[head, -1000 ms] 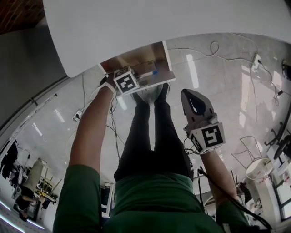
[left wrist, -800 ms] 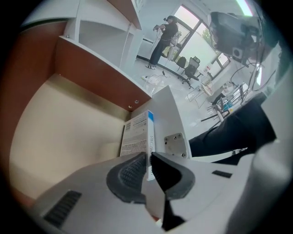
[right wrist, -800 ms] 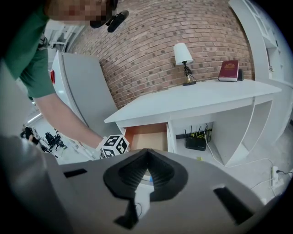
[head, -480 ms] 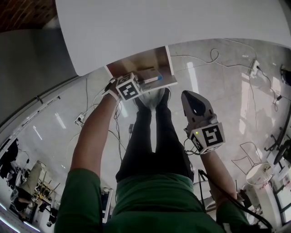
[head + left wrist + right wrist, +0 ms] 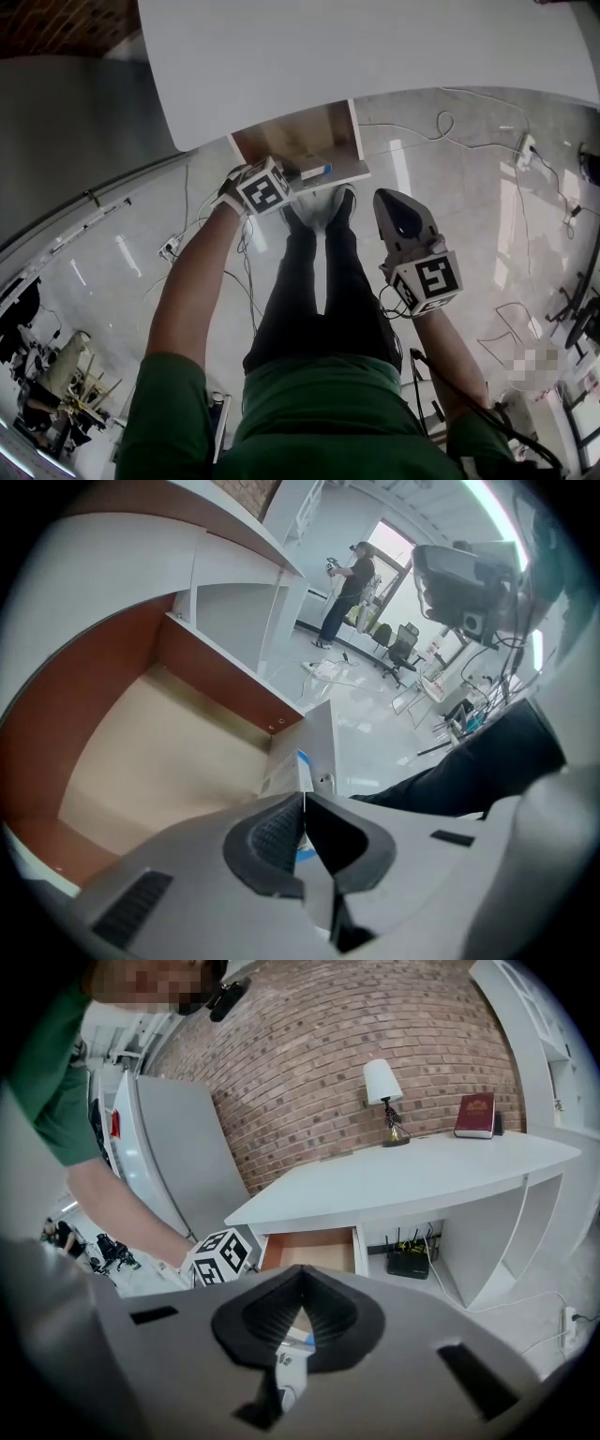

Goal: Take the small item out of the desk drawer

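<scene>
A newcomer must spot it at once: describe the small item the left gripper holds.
Start at the white desk, then its open wood-lined drawer. At the drawer's front the left gripper is shut on a small white box; its blue end sets it apart from the plain brown drawer.

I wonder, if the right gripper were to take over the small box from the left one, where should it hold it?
Probably the free blue-striped end of the small box, which sticks out past the left gripper shut on its other end. Bring the right gripper in from the person's right, jaws across the box's flat faces.
</scene>
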Demonstrator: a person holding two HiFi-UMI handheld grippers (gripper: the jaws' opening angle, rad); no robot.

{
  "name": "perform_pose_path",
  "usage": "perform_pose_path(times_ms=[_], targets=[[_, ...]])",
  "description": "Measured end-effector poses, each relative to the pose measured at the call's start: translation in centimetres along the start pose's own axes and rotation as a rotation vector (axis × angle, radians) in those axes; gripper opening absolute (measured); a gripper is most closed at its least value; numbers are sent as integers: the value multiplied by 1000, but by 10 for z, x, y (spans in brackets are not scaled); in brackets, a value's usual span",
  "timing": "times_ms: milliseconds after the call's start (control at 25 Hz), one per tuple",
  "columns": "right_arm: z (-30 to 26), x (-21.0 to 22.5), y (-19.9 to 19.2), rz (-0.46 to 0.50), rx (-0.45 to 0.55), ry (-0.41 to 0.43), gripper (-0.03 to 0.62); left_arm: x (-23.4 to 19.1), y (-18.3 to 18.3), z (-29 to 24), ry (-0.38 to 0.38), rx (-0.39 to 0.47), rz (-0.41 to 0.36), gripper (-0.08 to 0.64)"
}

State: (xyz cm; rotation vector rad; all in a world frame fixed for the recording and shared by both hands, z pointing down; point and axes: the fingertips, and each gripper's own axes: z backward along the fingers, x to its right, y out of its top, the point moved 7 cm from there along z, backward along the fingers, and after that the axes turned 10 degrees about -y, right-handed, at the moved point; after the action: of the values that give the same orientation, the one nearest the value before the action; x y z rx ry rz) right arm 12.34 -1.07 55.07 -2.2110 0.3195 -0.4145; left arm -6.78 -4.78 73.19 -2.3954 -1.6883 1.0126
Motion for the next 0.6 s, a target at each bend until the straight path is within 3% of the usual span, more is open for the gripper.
perform_pose_path(times_ms=[600], targets=[[1, -6, 6, -27, -6, 12, 3, 20, 1, 27, 3, -12, 4, 6]])
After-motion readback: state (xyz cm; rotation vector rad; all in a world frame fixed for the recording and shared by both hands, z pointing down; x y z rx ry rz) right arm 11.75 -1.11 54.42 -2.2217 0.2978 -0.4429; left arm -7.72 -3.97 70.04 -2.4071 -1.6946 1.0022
